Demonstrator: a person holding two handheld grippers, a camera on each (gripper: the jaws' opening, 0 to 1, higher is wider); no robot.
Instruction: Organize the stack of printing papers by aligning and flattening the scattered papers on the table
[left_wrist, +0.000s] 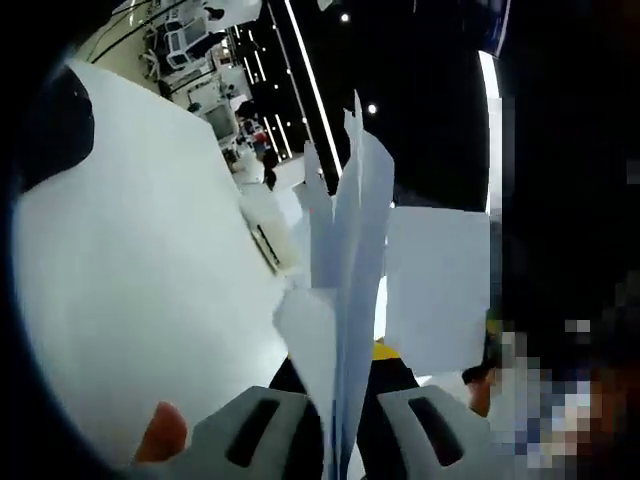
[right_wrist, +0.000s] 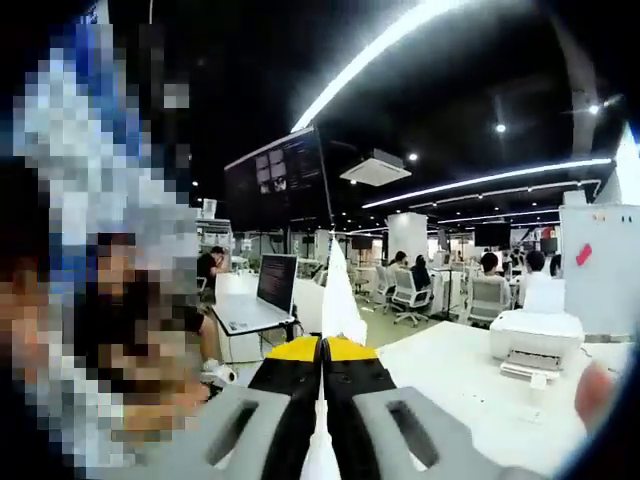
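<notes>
Held off the table, the white printing papers (left_wrist: 345, 250) are seen edge-on, fanning upward from between my left gripper's (left_wrist: 340, 365) jaws, which are shut on them. One sheet (left_wrist: 440, 290) of the bundle faces the camera on the right. In the right gripper view, a thin white paper edge (right_wrist: 338, 290) rises from the yellow-tipped jaws of my right gripper (right_wrist: 322, 350), shut on it. The white table (right_wrist: 450, 380) lies below and to the right; it also fills the left of the left gripper view as a broad white table surface (left_wrist: 140, 290).
A white printer (right_wrist: 535, 340) stands on the table at the right. Beyond it are a laptop (right_wrist: 272, 285), office chairs and seated people (right_wrist: 420, 275), and a large dark screen (right_wrist: 275, 180) overhead. A fingertip (left_wrist: 160, 432) shows beside my left gripper.
</notes>
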